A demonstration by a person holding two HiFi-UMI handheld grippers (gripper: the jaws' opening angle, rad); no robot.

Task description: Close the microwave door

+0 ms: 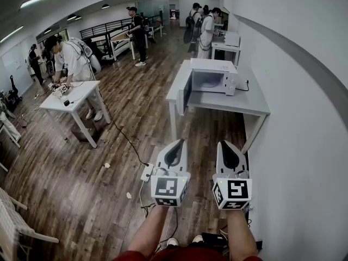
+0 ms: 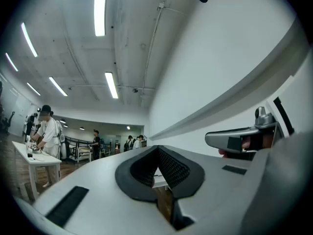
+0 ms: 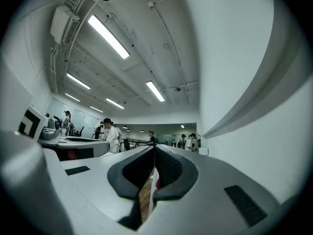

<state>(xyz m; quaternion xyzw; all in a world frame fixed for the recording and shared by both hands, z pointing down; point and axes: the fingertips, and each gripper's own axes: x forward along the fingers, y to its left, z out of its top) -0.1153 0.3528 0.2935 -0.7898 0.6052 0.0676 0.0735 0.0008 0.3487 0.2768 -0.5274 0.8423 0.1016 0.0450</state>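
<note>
A white microwave [image 1: 211, 79] stands on a grey table [image 1: 239, 105] by the right wall, well ahead of me. Its door [image 1: 186, 93] hangs open toward the left, and the cavity shows. Both grippers are held low and side by side in front of me, far short of the table. My left gripper [image 1: 181, 142] has its jaws together with nothing in them, and its dark pads meet at the tip [image 2: 157, 149]. My right gripper [image 1: 223, 144] is likewise shut and empty [image 3: 154, 149]. Each gripper shows at the edge of the other's view.
A power strip [image 1: 147, 172] and a black cable [image 1: 122, 132] lie on the wood floor ahead of the left gripper. A white table [image 1: 69, 95] with a person [image 1: 70, 58] at it stands to the left. More people and tables are at the back. The white wall [image 1: 304, 124] runs close on the right.
</note>
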